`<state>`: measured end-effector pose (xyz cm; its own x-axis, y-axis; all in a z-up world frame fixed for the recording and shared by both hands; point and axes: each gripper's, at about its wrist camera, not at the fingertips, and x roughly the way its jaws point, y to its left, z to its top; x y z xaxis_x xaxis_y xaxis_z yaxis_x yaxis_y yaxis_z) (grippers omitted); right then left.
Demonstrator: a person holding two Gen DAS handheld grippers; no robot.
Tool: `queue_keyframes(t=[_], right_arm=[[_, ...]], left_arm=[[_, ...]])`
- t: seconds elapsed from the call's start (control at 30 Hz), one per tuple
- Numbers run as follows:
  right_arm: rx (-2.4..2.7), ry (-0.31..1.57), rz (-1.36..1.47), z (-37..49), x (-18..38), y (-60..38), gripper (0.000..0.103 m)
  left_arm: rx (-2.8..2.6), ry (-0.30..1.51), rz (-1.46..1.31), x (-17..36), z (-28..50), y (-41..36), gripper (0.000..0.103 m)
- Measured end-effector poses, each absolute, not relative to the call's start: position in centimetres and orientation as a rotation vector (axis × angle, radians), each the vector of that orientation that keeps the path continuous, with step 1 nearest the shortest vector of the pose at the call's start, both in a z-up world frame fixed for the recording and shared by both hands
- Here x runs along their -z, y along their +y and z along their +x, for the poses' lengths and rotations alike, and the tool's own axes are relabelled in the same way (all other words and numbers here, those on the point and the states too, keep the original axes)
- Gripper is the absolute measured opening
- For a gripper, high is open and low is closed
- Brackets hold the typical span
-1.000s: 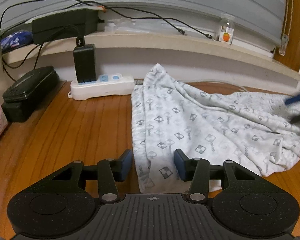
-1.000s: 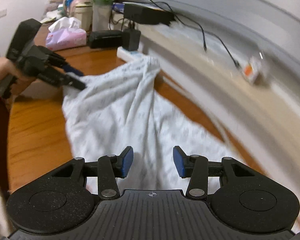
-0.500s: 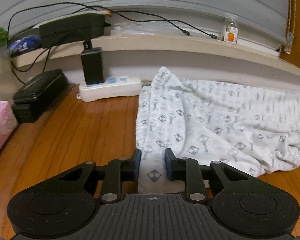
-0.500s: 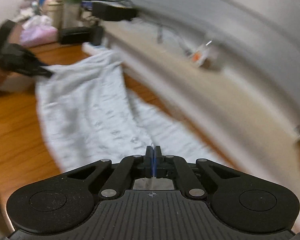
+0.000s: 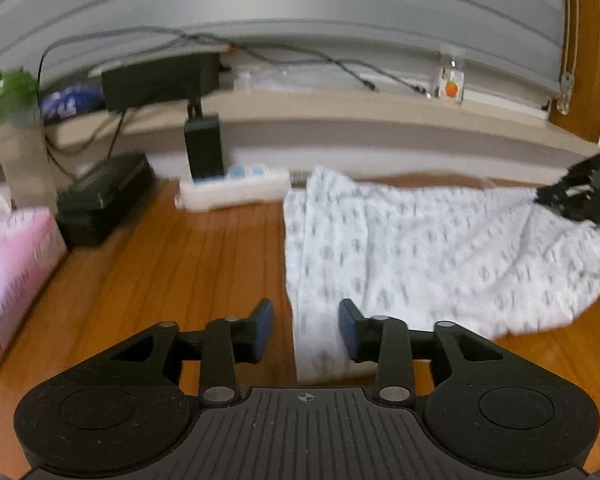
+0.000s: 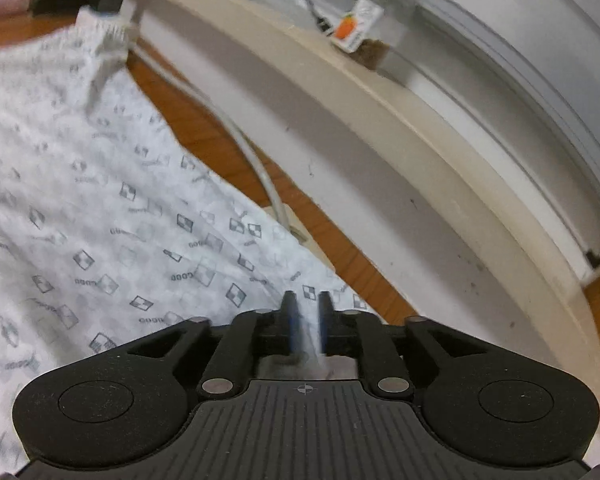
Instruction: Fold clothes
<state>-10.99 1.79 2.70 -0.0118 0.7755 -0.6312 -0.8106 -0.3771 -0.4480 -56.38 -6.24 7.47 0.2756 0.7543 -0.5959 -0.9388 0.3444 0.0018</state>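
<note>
So yeah, white patterned garment spread on the wooden table, left gripper just opening, jaws apart over its near edge, not pinching, right gripper narrow, also just opening, cloth between the pads.

Wooden tabletop, warm plank grain. Beige ledge runs 9 to 3 o'clock; grey slatted shutter above. Wooden frame at 2 o'clock.
</note>
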Motion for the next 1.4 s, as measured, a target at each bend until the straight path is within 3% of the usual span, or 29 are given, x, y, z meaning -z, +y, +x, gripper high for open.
queue_keyframes(t=[0.03, 0.1, 0.13, 0.43, 0.5, 0.53, 0.57, 0.73, 0.8, 0.87, 0.93, 1.03, 1.13, 1.4], right_arm=[[-1.682, 0.055, -0.988, -10.5, -3.1, 1.4, 0.032], [-1.7, 0.082, -0.945, -9.6, -3.7, 0.6, 0.039], [-1.713, 0.106, -0.921, -9.0, -4.0, 0.1, 0.041], [-1.721, 0.172, -0.829, -6.6, -2.1, -3.3, 0.045], [-1.738, 0.196, -0.784, -5.9, -1.9, -3.4, 0.045], [-1.745, 0.194, -0.763, -5.6, -1.7, -3.6, 0.045], [-1.751, 0.188, -0.743, -5.5, -1.5, -3.8, 0.045], [-1.773, 0.22, -0.686, -4.6, -1.4, -4.0, 0.045], [-1.781, 0.244, -0.675, -4.4, -1.4, -3.7, 0.046], [-1.785, 0.261, -0.666, -4.2, -1.4, -3.6, 0.046], [-1.783, 0.269, -0.661, -4.1, -1.4, -3.5, 0.048], [-1.764, 0.247, -0.667, -4.4, -1.3, -3.7, 0.053], [-1.744, 0.212, -0.681, -4.5, -1.4, -4.2, 0.059], [-1.734, 0.274, -0.719, -0.8, -4.3, -10.0, 0.06]], left_arm=[[-1.175, 0.553, -0.379, -7.8, -56.0, -5.7, 0.045], [-1.16, 0.548, -0.375, -8.2, -54.8, -4.0, 0.053], [-1.15, 0.547, -0.373, -8.3, -54.2, -3.1, 0.058], [-1.157, 0.645, -0.378, -6.6, -48.8, 7.3, 0.058], [-1.157, 0.65, -0.379, -6.2, -48.5, 8.2, 0.049], [-1.163, 0.656, -0.379, -6.0, -48.5, 8.4, 0.023], [-1.186, 0.657, -0.374, -6.0, -48.7, 8.4, 0.011], [-1.288, 0.554, -0.377, -7.8, -51.5, 6.6, 0.007], [-1.309, 0.525, -0.382, -8.4, -52.4, 6.0, 0.013], [-1.322, 0.539, -0.362, -8.5, -52.0, 5.6, 0.042], [-1.323, 0.534, -0.332, -8.9, -51.1, 5.1, 0.057], [-1.253, 0.488, -0.33, -9.6, -48.9, 4.6, 0.07], [-1.148, 0.464, -0.31, -9.9, -44.9, 4.2, 0.075], [-0.782, 0.486, -0.231, -8.4, -30.8, 4.4, 0.077]])
